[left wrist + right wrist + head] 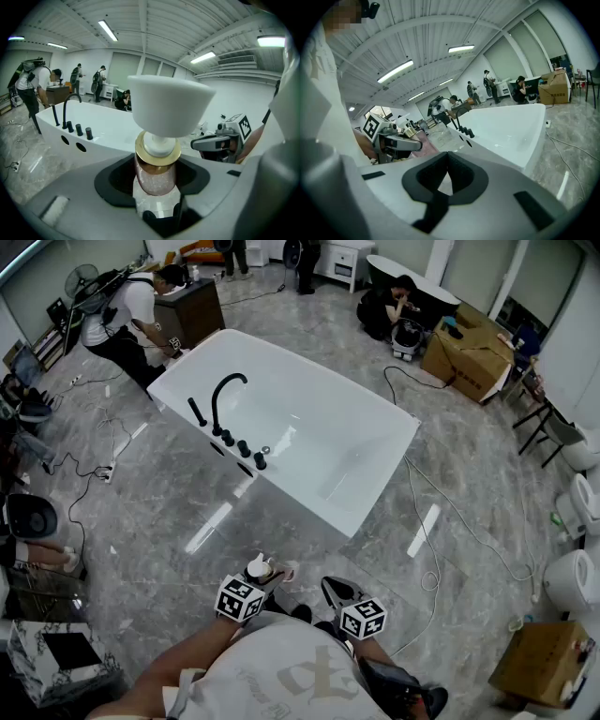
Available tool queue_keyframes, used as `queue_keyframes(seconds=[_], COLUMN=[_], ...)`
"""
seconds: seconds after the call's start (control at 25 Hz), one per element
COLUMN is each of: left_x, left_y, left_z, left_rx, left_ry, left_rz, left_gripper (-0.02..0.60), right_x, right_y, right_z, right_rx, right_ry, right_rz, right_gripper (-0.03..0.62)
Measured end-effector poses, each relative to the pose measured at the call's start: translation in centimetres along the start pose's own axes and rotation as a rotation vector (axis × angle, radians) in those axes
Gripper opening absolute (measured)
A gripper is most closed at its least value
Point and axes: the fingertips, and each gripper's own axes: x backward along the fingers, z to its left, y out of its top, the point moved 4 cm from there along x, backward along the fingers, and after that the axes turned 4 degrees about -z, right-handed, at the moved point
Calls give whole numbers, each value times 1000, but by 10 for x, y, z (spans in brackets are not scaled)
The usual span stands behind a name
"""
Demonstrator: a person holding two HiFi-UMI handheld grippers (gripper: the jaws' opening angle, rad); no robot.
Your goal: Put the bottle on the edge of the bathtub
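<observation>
A bottle point(157, 176) with a pink body, gold collar and white pump head stands upright between the jaws of my left gripper point(157, 187), which is shut on it. In the head view the bottle point(260, 568) and left gripper point(264, 579) sit low, just in front of the person's body and short of the white bathtub point(375, 479). Beside it on the right, my right gripper point(334, 589) has its jaws together and holds nothing. The right gripper view shows that gripper point(448, 157) shut, with the bathtub point(520, 140) ahead and the left gripper point(396, 143) to its left.
A black faucet point(223, 395) and several black knobs point(246, 450) line the tub's near left rim. Cables point(441, 521) trail over the marble floor. Cardboard boxes point(473, 357), toilets point(574, 582), a dark cabinet point(190, 310) and people point(122, 320) surround the tub.
</observation>
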Motion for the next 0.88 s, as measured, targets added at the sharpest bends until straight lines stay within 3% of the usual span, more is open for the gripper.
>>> queue_keyframes(seconds=[0.44, 0.88], left_x=[53, 135], left_y=[-24, -93], left_z=[3, 8], left_rx=[31, 108], left_ry=[95, 188], left_rz=[-14, -12], left_gripper=[215, 215], right_x=[1, -9], right_y=[-15, -34], right_z=[39, 109], right_rx=[31, 75], right_ry=[76, 170], right_rz=[16, 35], right_gripper=[6, 6])
